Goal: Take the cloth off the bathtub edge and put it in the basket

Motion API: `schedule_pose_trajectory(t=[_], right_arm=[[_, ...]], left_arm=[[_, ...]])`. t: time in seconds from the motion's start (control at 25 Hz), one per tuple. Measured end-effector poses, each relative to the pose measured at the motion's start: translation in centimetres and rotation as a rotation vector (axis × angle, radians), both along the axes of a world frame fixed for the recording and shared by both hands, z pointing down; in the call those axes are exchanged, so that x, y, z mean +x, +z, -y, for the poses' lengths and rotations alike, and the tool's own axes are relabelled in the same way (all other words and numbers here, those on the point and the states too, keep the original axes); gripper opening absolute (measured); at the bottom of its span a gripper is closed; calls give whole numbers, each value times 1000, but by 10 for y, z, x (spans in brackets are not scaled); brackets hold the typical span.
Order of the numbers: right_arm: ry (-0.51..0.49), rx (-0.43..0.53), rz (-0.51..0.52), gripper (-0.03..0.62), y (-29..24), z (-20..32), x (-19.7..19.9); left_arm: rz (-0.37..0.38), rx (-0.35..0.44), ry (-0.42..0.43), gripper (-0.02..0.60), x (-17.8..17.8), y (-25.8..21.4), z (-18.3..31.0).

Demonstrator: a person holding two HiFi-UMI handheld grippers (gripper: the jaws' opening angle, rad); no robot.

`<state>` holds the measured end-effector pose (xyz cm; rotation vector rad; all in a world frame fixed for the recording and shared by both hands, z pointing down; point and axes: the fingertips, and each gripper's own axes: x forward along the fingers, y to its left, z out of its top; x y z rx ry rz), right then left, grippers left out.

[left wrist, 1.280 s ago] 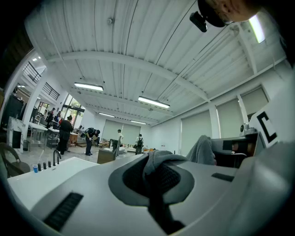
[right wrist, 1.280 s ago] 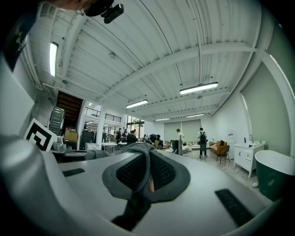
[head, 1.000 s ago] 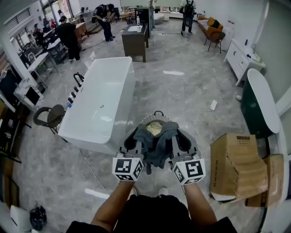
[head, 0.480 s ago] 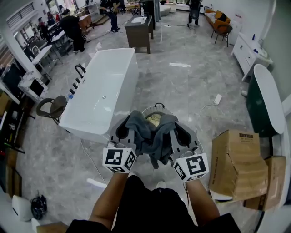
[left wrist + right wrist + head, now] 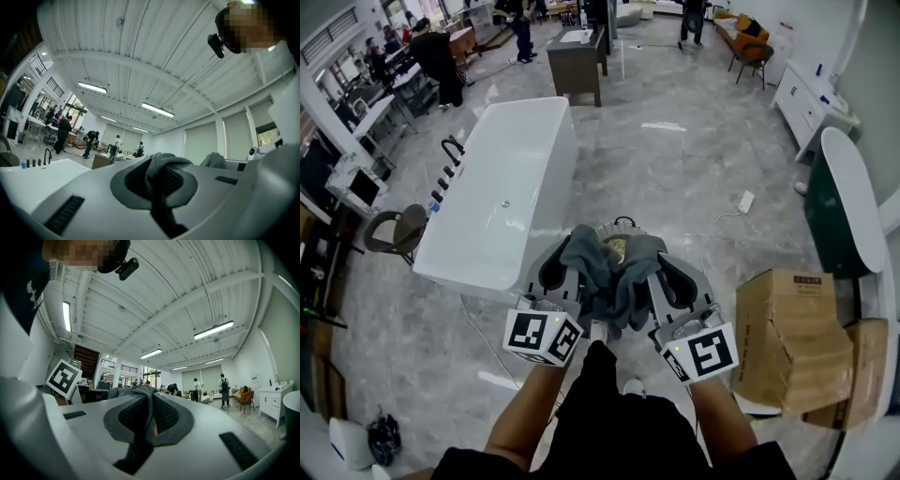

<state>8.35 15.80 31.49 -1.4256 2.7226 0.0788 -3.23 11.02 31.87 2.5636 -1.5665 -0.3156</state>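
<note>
grey marble floor (image 5: 675,178) all round, white bathtub (image 5: 502,187) off to the left, well clear now. the left gripper (image 5: 572,258) and right gripper (image 5: 654,258) are each clamped shut on an end of the grey cloth (image 5: 614,272), so it hangs bunched between them, long axis running side to side. the basket (image 5: 623,225) sits on the floor right below and just ahead of the cloth, mostly hidden by it; looks like something yellowish is already inside, hard to tell. neither hand is really nearer. cardboard box (image 5: 787,328) is off to the right, nothing blocking a straight drop.
</note>
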Motion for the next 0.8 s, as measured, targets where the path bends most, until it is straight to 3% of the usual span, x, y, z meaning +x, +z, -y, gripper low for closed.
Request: schedule_pose_trajectory(t=[0.24, 0.48, 0.8], right_arm=[[30, -16, -13, 44, -6, 63, -11], [153, -37, -52, 44, -11, 135, -11], [243, -10, -16, 44, -38, 206, -18]], left_arm=[[-23, 24, 31, 20, -8, 2, 65], [-77, 23, 103, 20, -18, -4, 142], [-108, 68, 223, 20, -18, -33, 211]])
